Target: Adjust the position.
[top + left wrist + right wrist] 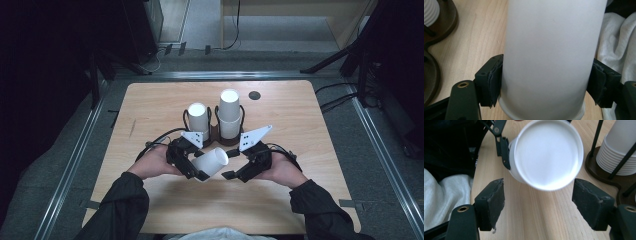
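Fingers (pixel 495 85) of the left gripper (pixel 192 167) were clamped on the white paper cup (pixel 210 162), pads pressed flat on opposite sides of the wall just above the rolled rim; the wall showed no visible denting. Cup lay tilted on its side above the surface (pixel 150 210), closed base pointing toward the right gripper (pixel 231 174). Right gripper's fingers (pixel 491 202) stood spread wide, holding nothing, with the cup's base (pixel 547 153) centred between them and a gap on each side.

Judgement: this looked like a handover, or a two-handed re-grip, ahead of putting the cup on one of the two stacks in the dark holder (pixel 216 135) just beyond the hands. To do it well:
- bring the right fingers forward over the base end, keeping them symmetric about the cup axis
- close gently, since thin paper would likely crush or go oval under a hard pinch
- grip well clear of the left pads, so the two grippers don't collide
- release the left only once the right had firm contact on both sides
- keep the cup off the surface and clear of the taller stack (pixel 229 112) and shorter stack (pixel 197 120) during the swap
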The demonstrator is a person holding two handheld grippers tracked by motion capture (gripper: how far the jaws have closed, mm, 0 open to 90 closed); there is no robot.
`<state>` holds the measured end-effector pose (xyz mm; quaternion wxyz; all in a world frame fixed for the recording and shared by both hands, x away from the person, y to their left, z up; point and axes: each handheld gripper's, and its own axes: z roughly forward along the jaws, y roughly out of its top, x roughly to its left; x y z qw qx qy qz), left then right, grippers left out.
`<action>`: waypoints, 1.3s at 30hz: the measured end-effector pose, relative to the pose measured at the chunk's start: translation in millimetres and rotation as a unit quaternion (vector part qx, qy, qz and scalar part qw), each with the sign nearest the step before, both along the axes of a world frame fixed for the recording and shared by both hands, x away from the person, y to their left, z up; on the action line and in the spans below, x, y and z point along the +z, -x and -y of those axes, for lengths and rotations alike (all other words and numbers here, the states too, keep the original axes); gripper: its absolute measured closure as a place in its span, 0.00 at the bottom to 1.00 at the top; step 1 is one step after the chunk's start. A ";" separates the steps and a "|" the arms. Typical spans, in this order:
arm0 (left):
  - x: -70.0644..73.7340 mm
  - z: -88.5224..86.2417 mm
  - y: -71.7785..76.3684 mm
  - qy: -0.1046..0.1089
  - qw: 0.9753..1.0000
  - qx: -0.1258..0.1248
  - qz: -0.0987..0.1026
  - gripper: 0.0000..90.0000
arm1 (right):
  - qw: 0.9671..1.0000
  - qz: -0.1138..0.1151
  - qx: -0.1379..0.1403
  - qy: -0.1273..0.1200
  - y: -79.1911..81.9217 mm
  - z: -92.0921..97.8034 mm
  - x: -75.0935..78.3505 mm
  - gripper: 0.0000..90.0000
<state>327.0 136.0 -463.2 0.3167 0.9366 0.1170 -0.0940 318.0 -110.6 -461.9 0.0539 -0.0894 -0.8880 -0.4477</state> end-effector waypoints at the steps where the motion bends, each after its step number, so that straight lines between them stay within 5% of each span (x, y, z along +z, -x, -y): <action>1: -1.6 1.5 0.0 -0.004 1.000 -0.002 -0.001 0.27 | 1.000 0.000 0.000 0.000 0.0 -0.9 -0.1 0.29; 11: -9.0 15.7 2.2 -0.034 0.999 -0.037 0.016 0.27 | 1.000 0.005 0.014 0.007 0.9 -13.2 -5.0 0.29; 22: -7.1 14.9 1.7 -0.019 0.999 -0.038 0.015 0.22 | 1.000 0.008 0.014 0.007 1.1 -14.5 -3.2 0.36; 26: -4.3 13.0 -0.4 0.003 1.000 -0.017 0.013 0.10 | 1.000 0.007 0.004 0.004 -1.3 -9.7 -0.8 0.36; 27: -3.0 9.8 -2.7 0.027 1.000 -0.004 0.000 0.08 | 1.000 0.006 0.001 0.003 -1.8 -8.5 -0.3 0.36; 38: 1.3 1.4 -1.7 0.066 0.997 0.034 0.025 0.08 | 1.000 0.000 -0.009 -0.025 -4.7 0.2 6.4 0.36; 39: 1.4 0.3 -0.3 0.085 0.995 0.040 0.017 0.08 | 0.999 -0.002 -0.010 -0.035 -4.6 1.8 8.4 0.36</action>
